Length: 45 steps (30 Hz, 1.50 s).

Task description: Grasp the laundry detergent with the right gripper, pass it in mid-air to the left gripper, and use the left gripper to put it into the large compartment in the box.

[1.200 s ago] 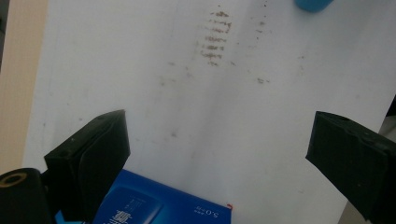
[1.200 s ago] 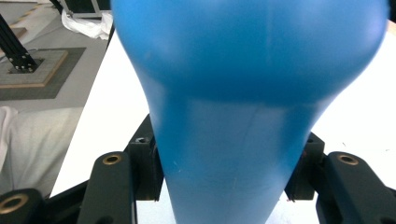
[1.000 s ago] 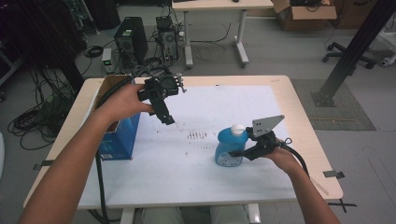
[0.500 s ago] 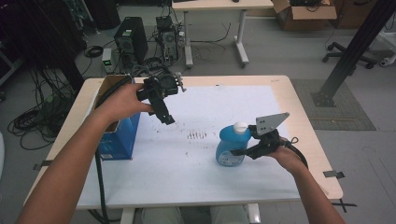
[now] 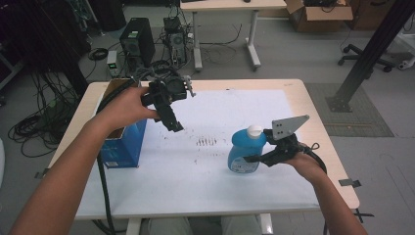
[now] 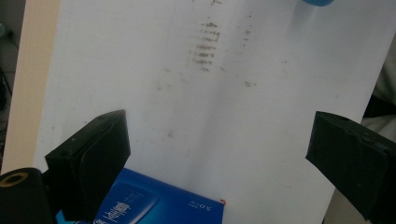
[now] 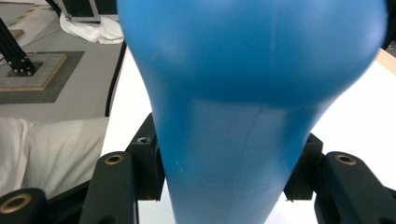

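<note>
Glossy blue plastic bottle (image 5: pixel 246 152)

This is a lab or technical workroom. A plain work table (image 5: pixel 313 98) with a white sheet (image 5: pixel 230 142) on top stands on a grey carpeted floor (image 5: pixel 381 161). Behind it, desktop computer towers (image 5: pixel 134 41) sit on the floor amid tangled black cables (image 5: pixel 34 127). A second table (image 5: pixel 220 14) stands farther back, with a cardboard box (image 5: pixel 318 10) beside it. A black metal frame post (image 5: pixel 364 58) rises from a floor plate at the right, near an office chair base (image 5: pixel 372 51).
</note>
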Each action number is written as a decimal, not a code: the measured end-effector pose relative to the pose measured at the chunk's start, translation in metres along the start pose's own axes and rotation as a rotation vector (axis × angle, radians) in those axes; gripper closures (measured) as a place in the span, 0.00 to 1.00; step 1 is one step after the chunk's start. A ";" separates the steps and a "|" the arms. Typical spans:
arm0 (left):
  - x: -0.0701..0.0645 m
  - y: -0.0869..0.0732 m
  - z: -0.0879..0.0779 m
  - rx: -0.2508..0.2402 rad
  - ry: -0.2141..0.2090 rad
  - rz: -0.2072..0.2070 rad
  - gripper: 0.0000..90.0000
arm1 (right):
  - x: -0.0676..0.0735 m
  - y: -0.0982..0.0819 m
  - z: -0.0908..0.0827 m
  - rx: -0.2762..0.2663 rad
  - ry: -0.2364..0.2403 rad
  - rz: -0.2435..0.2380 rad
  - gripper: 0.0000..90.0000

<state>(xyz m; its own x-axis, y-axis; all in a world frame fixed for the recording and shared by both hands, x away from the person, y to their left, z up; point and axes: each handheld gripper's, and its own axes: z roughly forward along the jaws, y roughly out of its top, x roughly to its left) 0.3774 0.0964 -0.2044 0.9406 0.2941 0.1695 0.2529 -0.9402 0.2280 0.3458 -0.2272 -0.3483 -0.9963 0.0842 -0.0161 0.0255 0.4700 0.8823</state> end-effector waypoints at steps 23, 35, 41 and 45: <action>-0.036 0.008 -0.032 0.011 0.010 0.068 0.07 | 0.017 0.043 -0.004 0.021 0.010 -0.027 0.49; -0.049 0.013 -0.036 0.024 -0.021 0.094 0.07 | 0.018 0.061 0.008 0.042 0.042 -0.050 0.49; -0.054 0.015 -0.037 0.022 -0.039 0.106 0.07 | 0.017 0.069 0.019 0.053 0.061 -0.063 0.49; -0.056 0.017 -0.037 0.023 -0.052 0.118 0.07 | 0.016 0.074 0.027 0.056 0.077 -0.071 0.49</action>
<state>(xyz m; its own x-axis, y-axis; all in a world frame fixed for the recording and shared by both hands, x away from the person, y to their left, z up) 0.3203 0.0703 -0.1752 0.9744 0.1729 0.1438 0.1448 -0.9716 0.1872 0.3337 -0.1677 -0.2960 -0.9991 -0.0177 -0.0396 -0.0431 0.5211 0.8524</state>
